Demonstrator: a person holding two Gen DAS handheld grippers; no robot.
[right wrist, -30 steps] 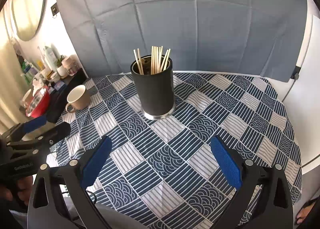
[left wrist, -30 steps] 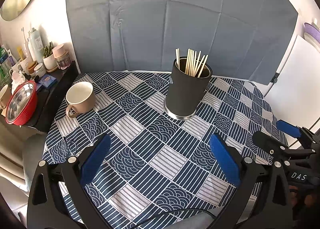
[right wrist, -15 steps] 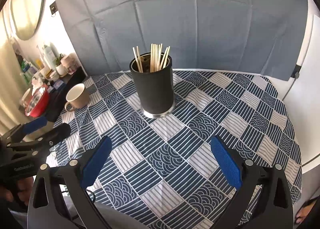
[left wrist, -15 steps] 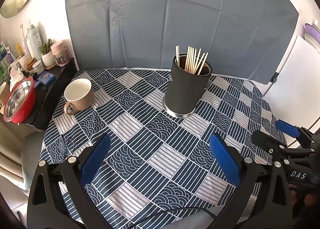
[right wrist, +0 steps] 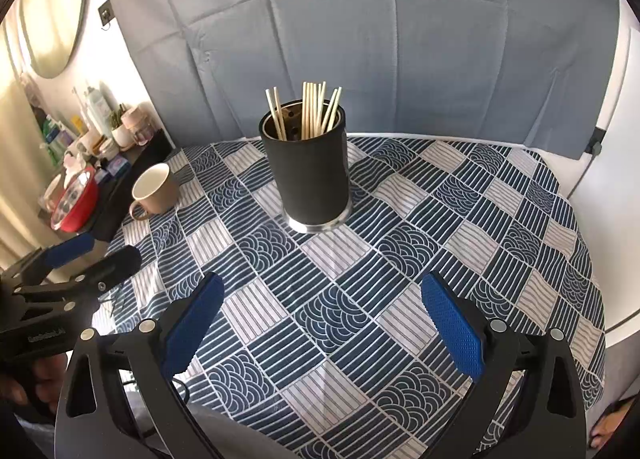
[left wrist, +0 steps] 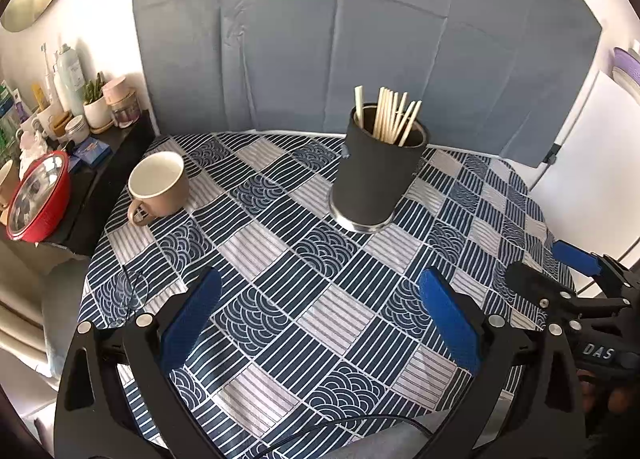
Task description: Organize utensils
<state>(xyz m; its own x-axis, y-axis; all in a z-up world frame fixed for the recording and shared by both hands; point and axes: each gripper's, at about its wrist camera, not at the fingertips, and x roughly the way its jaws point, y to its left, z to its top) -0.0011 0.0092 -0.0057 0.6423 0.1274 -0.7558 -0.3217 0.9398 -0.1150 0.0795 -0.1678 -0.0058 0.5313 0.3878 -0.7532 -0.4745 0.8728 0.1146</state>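
standing upright near the far middle of the table, a matte black cylindrical holder with a bright metal base (left wrist: 374, 175) carries a bundle of pale wooden chopsticks (left wrist: 390, 119), all tips-down inside it and fanned against the rim; no loose utensil shows on the cloth in either view. the left gripper (left wrist: 320, 319), black-framed with blue textured pads, hangs spread wide above the near edge of the table, grasping nothing; the right gripper (right wrist: 328, 323), of the same build, is likewise spread and empty, well short of the holder. this arrangement fits either a collection already gathered or chopsticks due to be drawn out and sorted, and the pictures do not settle which. any approach to the thin sticks is best made from above, pads aligned across one stick, since the tall holder could tip if nudged sideways. a beige ceramic mug with a white interior (left wrist: 158, 189) sits apart at the left. the round table wears a navy-and-white patchwork tablecloth (right wrist: 460, 219) of stripes and wave arcs, slightly wrinkled. a creased grey fabric backdrop (right wrist: 380, 43) hangs behind; a dark side shelf (left wrist: 100, 179) at left bears a red metal bowl (left wrist: 38, 195), bottles and jars.
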